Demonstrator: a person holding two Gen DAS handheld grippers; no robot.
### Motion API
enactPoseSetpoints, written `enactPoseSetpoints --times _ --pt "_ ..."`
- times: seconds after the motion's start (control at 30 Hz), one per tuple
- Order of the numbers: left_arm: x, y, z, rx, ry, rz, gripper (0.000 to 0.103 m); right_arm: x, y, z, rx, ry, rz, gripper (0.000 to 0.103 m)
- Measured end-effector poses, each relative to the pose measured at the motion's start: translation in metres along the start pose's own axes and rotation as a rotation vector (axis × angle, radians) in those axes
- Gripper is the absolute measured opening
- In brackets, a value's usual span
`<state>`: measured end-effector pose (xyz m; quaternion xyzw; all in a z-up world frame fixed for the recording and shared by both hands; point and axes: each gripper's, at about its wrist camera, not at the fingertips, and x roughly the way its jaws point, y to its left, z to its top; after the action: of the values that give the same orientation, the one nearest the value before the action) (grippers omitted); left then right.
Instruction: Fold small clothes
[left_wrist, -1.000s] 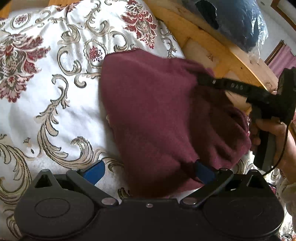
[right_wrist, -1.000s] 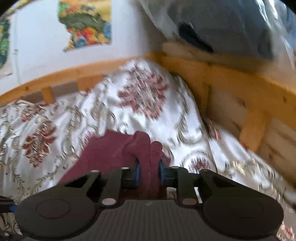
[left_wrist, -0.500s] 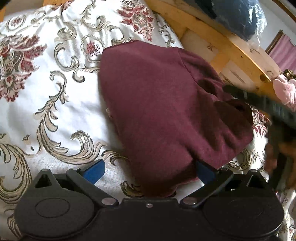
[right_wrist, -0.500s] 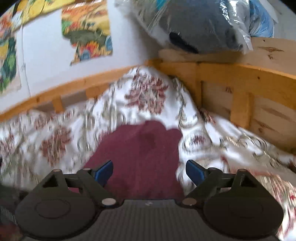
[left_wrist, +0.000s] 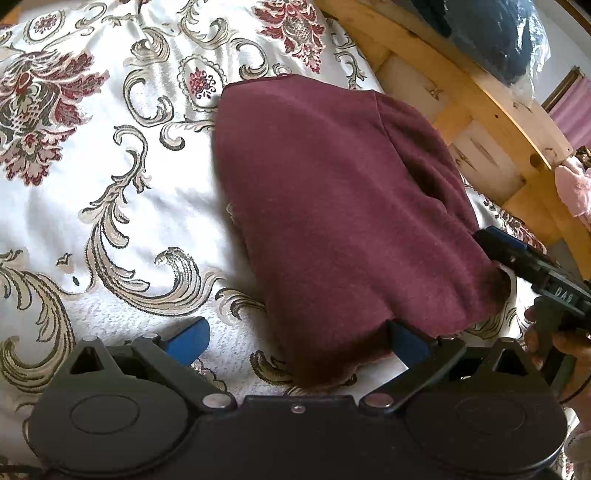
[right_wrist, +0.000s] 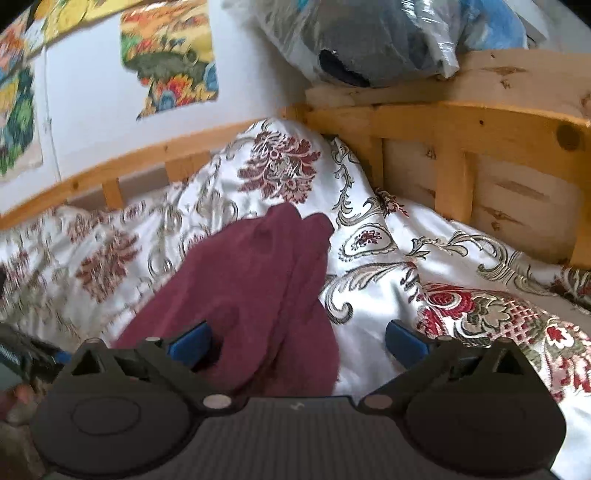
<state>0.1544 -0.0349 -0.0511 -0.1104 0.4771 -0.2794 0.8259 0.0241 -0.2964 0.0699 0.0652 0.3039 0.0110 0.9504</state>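
On the bed, the floral bedspread (left_wrist: 110, 192) carries a maroon garment (left_wrist: 332, 221) folded over on itself. The left gripper (left_wrist: 295, 338) stands spread wide, the cloth's near edge between its blue pads, unpinched. The right gripper (right_wrist: 297, 341) is opening, its jaws releasing, the garment's end lying loose between them, beside the wooden bed frame (right_wrist: 461, 147)
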Motion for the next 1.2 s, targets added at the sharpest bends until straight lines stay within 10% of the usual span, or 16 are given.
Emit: enactPoseSetpoints --times 0.73,1.2 --pt "-0.004 -0.010 0.010 0.052 0.025 0.026 0.102 0.016 0.011 0.003 0.100 0.043 -0.154 0.103" --pt "0.005 0.011 0.025 -0.053 -0.066 -0.193 0.102 0.053 -0.023 0.049 0.200 0.003 0.066 0.103"
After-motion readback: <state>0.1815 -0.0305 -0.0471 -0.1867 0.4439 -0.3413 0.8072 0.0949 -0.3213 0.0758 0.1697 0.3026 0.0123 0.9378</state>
